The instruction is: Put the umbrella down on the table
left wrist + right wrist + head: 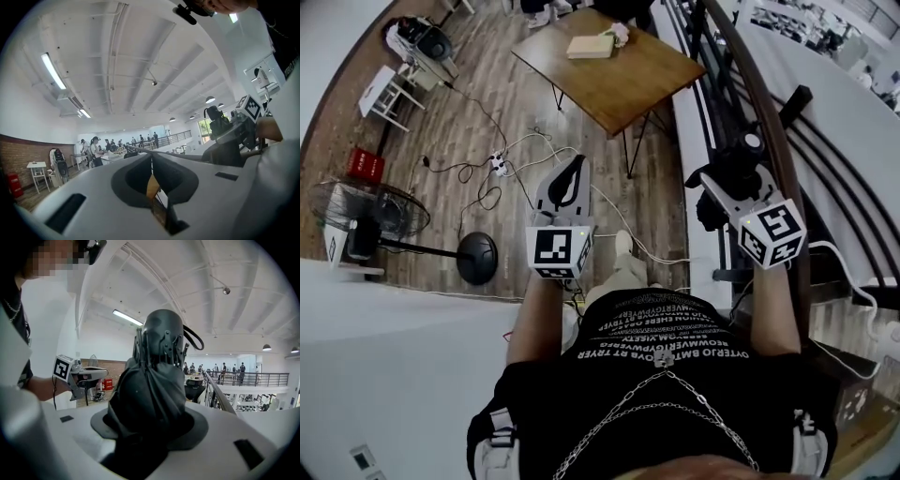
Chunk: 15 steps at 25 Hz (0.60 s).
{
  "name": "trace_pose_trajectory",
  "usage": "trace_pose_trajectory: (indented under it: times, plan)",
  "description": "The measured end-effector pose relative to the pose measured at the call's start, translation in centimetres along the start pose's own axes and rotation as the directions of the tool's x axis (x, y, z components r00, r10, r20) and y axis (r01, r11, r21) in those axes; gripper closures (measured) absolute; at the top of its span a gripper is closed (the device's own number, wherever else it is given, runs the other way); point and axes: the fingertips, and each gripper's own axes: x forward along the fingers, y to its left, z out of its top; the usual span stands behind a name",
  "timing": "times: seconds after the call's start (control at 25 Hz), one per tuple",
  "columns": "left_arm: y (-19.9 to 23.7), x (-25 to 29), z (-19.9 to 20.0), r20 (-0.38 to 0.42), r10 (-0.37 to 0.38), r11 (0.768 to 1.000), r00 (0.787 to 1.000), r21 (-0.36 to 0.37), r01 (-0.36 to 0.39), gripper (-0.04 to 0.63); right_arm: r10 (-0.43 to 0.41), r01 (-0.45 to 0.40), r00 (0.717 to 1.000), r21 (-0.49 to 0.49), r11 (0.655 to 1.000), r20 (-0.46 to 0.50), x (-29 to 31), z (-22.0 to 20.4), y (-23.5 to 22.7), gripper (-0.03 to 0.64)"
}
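A folded black umbrella (154,380) stands upright between the jaws of my right gripper (150,427), which is shut on it. In the head view the right gripper (729,183) holds the umbrella (739,167) at the right, beside the railing. The wooden table (619,89) stands ahead on the floor, well beyond both grippers. My left gripper (570,178) hangs over the floor short of the table's near corner, its jaws together with nothing in them. In the left gripper view only a thin slit shows between the jaws of the left gripper (152,164).
A tan box (589,47) and a pink thing (621,33) lie on the table's far end. A dark railing (773,131) runs along the right. On the floor lie cables with a power strip (499,165), and a standing fan (370,214) is at the left.
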Motion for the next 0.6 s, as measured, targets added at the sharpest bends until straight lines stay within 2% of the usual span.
trace_pose_trajectory:
  times: [0.32,0.6]
  plan:
    - [2.0,4.8,-1.1,-0.014,-0.005,1.0,1.0,-0.028,0.005,0.565,-0.027,0.027,0.999,0.013,1.0,-0.018,3.0,0.5,-3.1,0.37]
    - [4.5,10.1,-1.7,-0.035,-0.008,1.0,0.999,0.029,0.009,0.565,-0.041,0.041,0.999,0.018,0.999,-0.02,7.4,1.6,-6.2,0.37]
